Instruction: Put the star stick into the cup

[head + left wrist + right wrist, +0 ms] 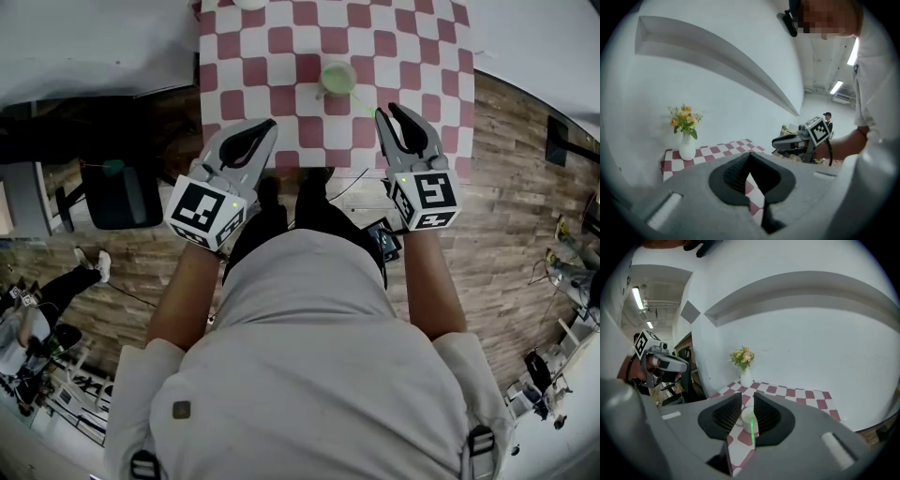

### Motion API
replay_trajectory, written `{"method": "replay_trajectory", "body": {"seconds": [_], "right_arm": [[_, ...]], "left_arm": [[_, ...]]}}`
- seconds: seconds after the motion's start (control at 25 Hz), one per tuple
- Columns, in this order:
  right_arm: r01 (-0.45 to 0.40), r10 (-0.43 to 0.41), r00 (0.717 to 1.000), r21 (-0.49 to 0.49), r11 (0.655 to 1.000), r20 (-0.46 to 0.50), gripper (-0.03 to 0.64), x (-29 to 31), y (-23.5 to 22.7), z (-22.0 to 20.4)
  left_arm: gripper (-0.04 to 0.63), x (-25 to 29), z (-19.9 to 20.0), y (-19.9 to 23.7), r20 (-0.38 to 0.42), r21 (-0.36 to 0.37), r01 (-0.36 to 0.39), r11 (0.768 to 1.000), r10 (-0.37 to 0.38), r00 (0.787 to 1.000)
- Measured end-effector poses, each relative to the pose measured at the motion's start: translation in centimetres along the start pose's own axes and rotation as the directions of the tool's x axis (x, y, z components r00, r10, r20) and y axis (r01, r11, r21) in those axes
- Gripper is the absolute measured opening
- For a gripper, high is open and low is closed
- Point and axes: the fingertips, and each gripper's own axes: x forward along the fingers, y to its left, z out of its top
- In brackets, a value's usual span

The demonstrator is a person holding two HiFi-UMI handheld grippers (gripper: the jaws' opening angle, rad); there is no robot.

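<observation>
- Reference landmark: the cup [337,78], a small pale-green vessel standing upright on the checked worktop [281,37], roughly at mid-width and nearer the person's edge than the far edge.
- Task item: the star stick [366,105] shows as a thin bright-green line. One end is just beside the cup's near right side and the other points away from the cup toward the person. It is not in the cup. The star end cannot be made out.
- Right tongs [390,112]: spread by a narrow gap, tips near the stick's end that is farther from the cup. In the right gripper view the stick runs through the gap close to one jaw, with the cup behind it. The gap is wider than the stick, so nothing is pinched.
- Left tongs [272,122]: tips pressed together, nothing between them, held to the near left of the cup and well apart from it.
- Expected handling: judged very light, thin and probably stiff. It is likely to roll or skid on the cloth if pushed, and to pivot in a loose grip.
- Recommended hold: pinch across the shaft near the end farther from the cup, leaving the cup-side length free to enter the rim.
- Caution: the cup looks light, so a sideways knock may tip it.
- A vase of flowers [746,376] stands behind the cup at the far left corner.
</observation>
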Motion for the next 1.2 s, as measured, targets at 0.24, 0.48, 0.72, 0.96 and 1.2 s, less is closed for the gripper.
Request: {"method": "replay_trajectory", "body": {"seconds": [0.24,0.48,0.72,0.96,1.2], "right_arm": [[0.045,-0.045,0.998,-0.003,0.999,0.053,0.095,-2.3,2.5,1.8],[0.066,-0.066,0.993,-0.001,0.998,0.097,0.078,-5.1,6.1,2.8],[0.074,-0.074,0.987,0.000,0.997,0.140,0.046,-7.4,9.6,3.5],[0.102,-0.099,0.977,-0.006,0.995,0.188,0.027,-9.5,13.1,4.4],[0.127,-0.122,0.968,-0.012,0.992,0.218,0.009,-11.4,15.9,4.9]], "left_arm": [[0.003,-2.6,0.9,-1.0,0.028,0.040,0.033,0.999,-0.034,0.999],[0.003,-5.5,1.6,-2.1,0.055,0.079,0.067,0.995,-0.072,0.996],[0.003,-8.3,2.4,-3.0,0.085,0.128,0.099,0.987,-0.111,0.990],[0.003,-10.6,2.9,-3.7,0.105,0.160,0.133,0.978,-0.151,0.983],[0.003,-13.0,2.9,-4.7,0.109,0.187,0.166,0.968,-0.188,0.976]]}}
